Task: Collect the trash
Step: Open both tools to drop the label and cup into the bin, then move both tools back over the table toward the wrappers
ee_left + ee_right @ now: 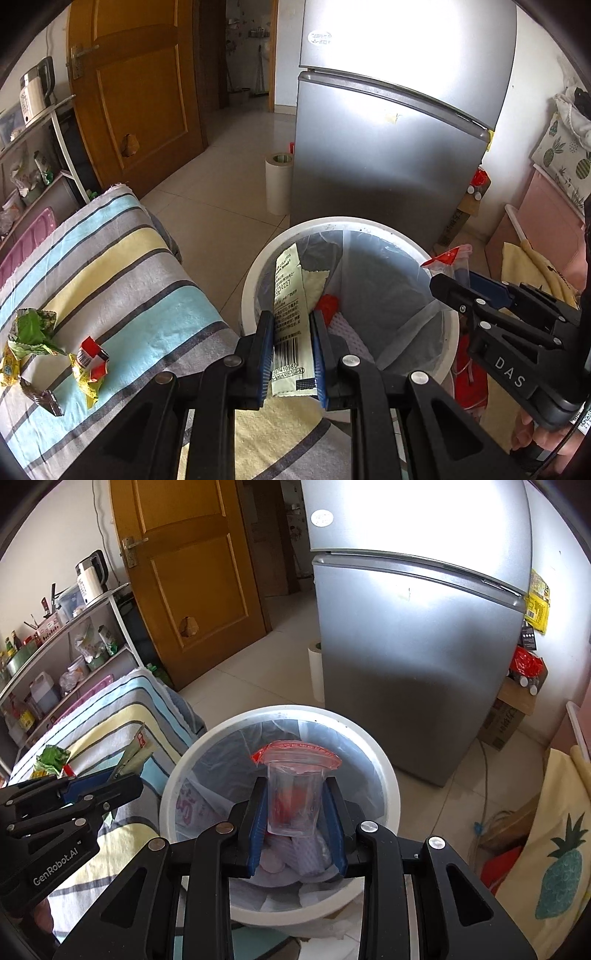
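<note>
The left claw [291, 350] is clamped on a pale flat wrapper [290, 314] with a barcode; the wrapper stands up between the blue pads and leans over the rim of the white trash bin [255, 280]. The right claw [295, 812] is clamped on a clear plastic cup [293, 797] capped by a red-edged clear bag, held above the bin's [388, 775] lined opening. Left of the bin, crumpled snack wrappers [88, 365] lie on the striped bed cover [122, 266]. A silver fridge [388, 147] stands behind the bin.
</note>
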The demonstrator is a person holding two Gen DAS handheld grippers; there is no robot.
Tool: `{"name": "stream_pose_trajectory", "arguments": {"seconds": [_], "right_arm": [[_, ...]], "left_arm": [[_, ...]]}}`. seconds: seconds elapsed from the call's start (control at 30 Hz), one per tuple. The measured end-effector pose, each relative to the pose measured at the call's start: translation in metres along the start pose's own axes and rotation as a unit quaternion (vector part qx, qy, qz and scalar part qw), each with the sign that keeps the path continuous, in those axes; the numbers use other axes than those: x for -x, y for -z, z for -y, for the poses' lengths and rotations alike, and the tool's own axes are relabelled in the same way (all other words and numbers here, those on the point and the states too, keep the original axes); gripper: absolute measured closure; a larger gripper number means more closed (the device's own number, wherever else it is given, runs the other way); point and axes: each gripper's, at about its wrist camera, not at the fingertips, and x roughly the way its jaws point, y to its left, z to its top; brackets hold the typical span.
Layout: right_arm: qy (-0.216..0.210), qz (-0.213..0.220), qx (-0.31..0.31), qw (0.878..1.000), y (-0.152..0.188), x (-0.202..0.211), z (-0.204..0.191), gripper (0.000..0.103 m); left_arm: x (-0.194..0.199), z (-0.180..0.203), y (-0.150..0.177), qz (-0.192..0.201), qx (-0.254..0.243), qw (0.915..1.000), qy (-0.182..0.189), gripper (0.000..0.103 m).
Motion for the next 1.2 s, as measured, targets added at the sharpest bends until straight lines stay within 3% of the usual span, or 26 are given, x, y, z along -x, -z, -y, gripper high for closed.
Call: {"name": "stream_pose_trajectory", "arguments": {"seconds": [0.3,0.43,0.8,0.97,1.2], "right_arm": [[0.013,-0.023,-0.007,1.0,0.001,-0.018,0.004,0.071],[0.013,-0.021,-0.014,1.0,0.002,-0.017,0.006,0.058],[0.001,-0.003,-0.013,1.0,0.003,-0.003,-0.007,0.058],[-0.006,0.003,-0.009,1.0,0.004,0.005,-0.017,0.058],[-0.019,0.017,0.001,1.0,0.003,0.017,-0.034,0.058]], "left_arm": [[-0.014,-0.006,-0.001,-0.01,0.017,0.9998,0.008,0.08],[-0.012,-0.011,0.0,-0.007,0.023,0.9997,0.004,0.068],[0.018,-0.026,0.006,0.024,0.035,0.9991,-0.004,0.063],[0.033,-0.033,0.009,0.04,0.036,0.9982,-0.029,0.063],[0.057,-0.049,0.02,0.058,0.047,0.9966,-0.036,0.063]]}}
